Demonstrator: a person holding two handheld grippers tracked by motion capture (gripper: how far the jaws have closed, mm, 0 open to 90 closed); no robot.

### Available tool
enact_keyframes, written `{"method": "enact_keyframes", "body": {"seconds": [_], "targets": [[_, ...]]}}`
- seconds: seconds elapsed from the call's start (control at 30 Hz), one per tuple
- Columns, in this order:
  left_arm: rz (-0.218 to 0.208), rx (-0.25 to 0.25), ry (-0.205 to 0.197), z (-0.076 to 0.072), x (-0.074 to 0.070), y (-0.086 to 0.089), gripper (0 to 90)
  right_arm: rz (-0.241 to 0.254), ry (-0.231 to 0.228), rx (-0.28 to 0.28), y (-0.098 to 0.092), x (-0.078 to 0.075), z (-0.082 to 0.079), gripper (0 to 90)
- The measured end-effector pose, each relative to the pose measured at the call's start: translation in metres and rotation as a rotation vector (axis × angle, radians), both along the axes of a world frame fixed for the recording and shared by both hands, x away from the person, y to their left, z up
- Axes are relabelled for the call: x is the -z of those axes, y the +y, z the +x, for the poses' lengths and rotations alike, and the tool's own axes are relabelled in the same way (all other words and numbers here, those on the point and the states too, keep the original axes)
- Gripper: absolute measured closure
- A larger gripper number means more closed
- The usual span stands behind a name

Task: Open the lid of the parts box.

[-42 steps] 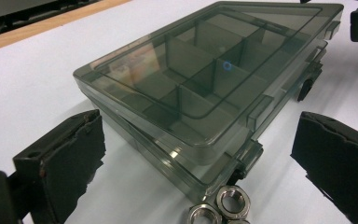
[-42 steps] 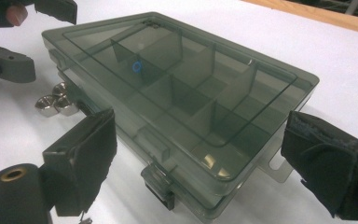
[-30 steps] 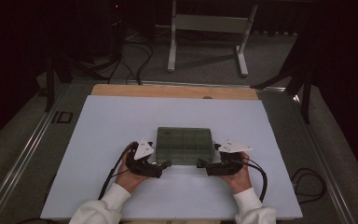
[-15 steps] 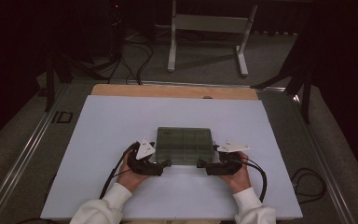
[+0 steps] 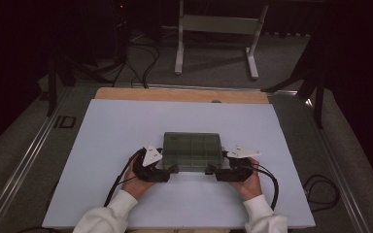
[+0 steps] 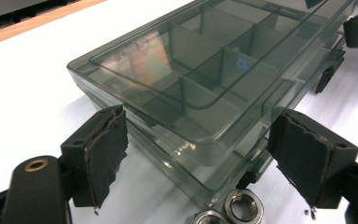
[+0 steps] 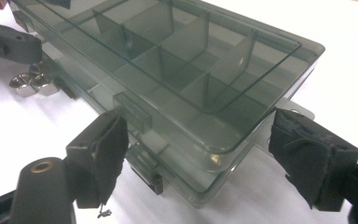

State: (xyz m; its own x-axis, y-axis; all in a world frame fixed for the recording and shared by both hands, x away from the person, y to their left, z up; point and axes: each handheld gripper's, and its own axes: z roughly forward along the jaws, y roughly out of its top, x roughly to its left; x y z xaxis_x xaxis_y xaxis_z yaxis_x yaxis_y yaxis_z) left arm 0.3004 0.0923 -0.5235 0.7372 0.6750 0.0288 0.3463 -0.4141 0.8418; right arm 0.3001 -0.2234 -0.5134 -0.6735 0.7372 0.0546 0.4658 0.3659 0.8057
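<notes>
While tongs close round box, no legible label.

Both forearms, in white sleeves, are reaching in from the near edge and angling slightly inward. The left tool and the right tool are lying low and level, tips facing each other. Each tool's jaws have just been closing, yet are standing apart, pads pressing nothing.
</notes>
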Motion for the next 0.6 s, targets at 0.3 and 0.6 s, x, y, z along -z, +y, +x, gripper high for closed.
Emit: {"method": "enact_keyframes", "body": {"seconds": [0.3,0.6], "targets": [[-0.010,-0.026,-0.036,-0.001,-0.007,0.004,28.3,0.012,-0.022,0.012,0.000,-0.004,0.000,22.9],[-0.031,-0.051,-0.075,0.000,-0.019,0.002,37.6,0.034,-0.052,0.003,-0.005,-0.019,0.004,27.6]]}}
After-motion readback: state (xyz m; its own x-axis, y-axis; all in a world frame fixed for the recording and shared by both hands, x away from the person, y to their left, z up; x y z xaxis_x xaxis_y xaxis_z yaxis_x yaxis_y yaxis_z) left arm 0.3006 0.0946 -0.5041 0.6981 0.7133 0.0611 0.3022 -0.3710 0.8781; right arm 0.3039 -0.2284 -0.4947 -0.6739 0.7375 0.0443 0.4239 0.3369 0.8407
